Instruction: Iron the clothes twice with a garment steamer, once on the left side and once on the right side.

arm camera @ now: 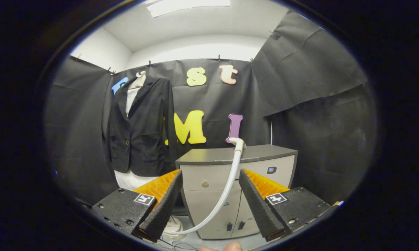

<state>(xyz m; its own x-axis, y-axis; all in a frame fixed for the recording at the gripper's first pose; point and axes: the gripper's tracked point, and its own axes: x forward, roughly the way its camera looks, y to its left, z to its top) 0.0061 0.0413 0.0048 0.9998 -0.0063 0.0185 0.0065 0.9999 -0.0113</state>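
Black wool-like cloth marks our target: a dark jacket (139, 125) hangs on a pale mannequin (138, 81), with a white shirt showing at the collar and below the hem. We take the grey cabinet (235, 174) as our landmark. The jacket hangs to the left of the cabinet and a little behind it, well beyond our gripper (209, 204).

On top of the cabinet, near its middle, rests the steamer head (238, 143), as far as we can make it out; its shape is small and partly merged with the wall behind. A white hose (226, 188) runs from it down across the cabinet's front and curves toward the steamer base (172, 228) on the floor at the cabinet's lower left corner.

Our jaws stand wide apart and hold nothing; the hose passes through the gap between them in this view but lies farther off, untouched.

We judge that ironing has not begun: we are at the first step, reaching for the steamer. The next move calls for advancing toward the cabinet top, lining the fingers up on either side of the steamer's handle and closing firmly, so that the trailing hose does not drag it askew when we carry it left to the jacket.
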